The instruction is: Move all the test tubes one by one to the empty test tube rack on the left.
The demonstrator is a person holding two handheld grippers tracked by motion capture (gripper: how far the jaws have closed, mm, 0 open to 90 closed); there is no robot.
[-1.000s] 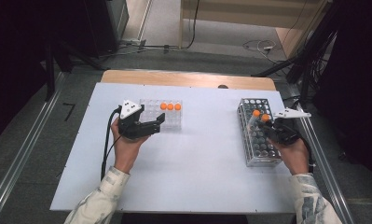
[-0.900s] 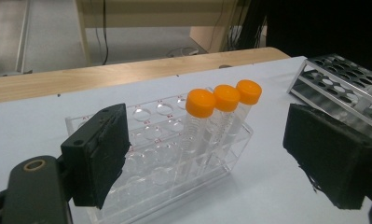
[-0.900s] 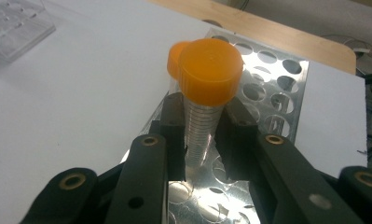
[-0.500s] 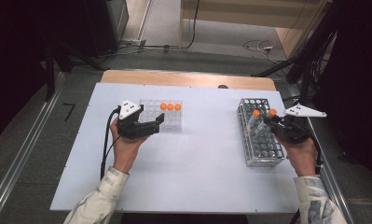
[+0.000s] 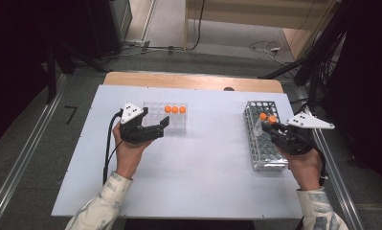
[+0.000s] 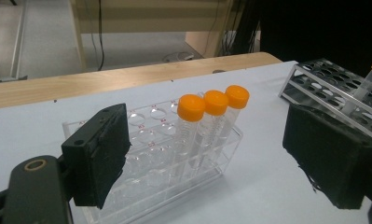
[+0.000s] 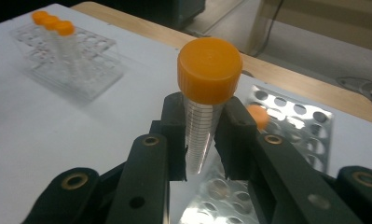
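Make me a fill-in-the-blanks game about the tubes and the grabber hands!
1. The tube caps are all coloured ____.
2. The clear rack holds ____ capped tubes.
3. The right gripper is shut on one ____.
4. The left gripper has its jaws ____.

Missing words: orange; three; tube; open

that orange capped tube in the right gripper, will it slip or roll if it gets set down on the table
The tube looks like smooth clear plastic with a tapered body, so it could slide in the right hand-held gripper. It appears empty, so probably light. Laid flat, its round body would likely roll; the metal rack suits it better.
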